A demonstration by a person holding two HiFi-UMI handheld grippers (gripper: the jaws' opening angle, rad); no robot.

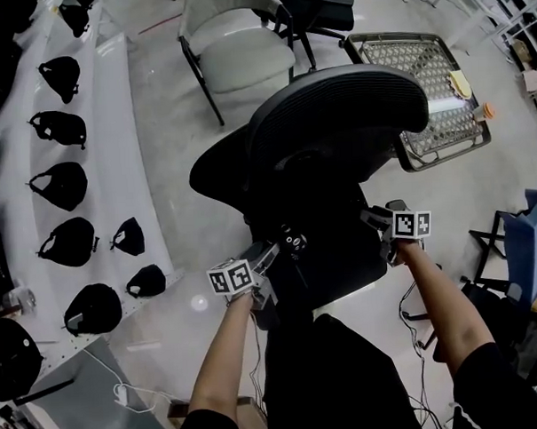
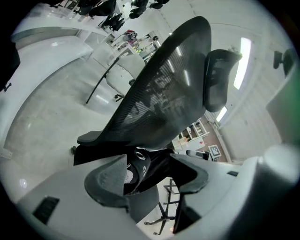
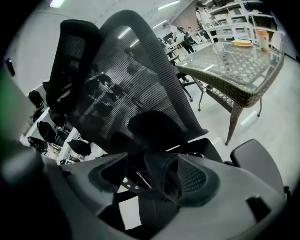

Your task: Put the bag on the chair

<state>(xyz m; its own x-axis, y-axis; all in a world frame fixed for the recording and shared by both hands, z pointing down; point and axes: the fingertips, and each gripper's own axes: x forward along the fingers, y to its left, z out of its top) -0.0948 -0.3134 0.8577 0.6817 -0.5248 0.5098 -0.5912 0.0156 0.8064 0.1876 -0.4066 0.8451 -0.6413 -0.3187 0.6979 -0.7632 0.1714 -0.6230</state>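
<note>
The black bag lies on the seat of the black mesh office chair, dark against dark, with a metal buckle showing. My left gripper is at the bag's left side. In the left gripper view its jaws stand wide, with a strap end of the bag loose between them below the backrest. My right gripper is at the bag's right side. In the right gripper view its jaws are spread, and a fold of the bag lies between them, unpinched.
A long white table on the left carries several more black bags. Beyond the office chair are a grey folding chair and a wicker table with a glass top. A blue object and floor cables sit at the right.
</note>
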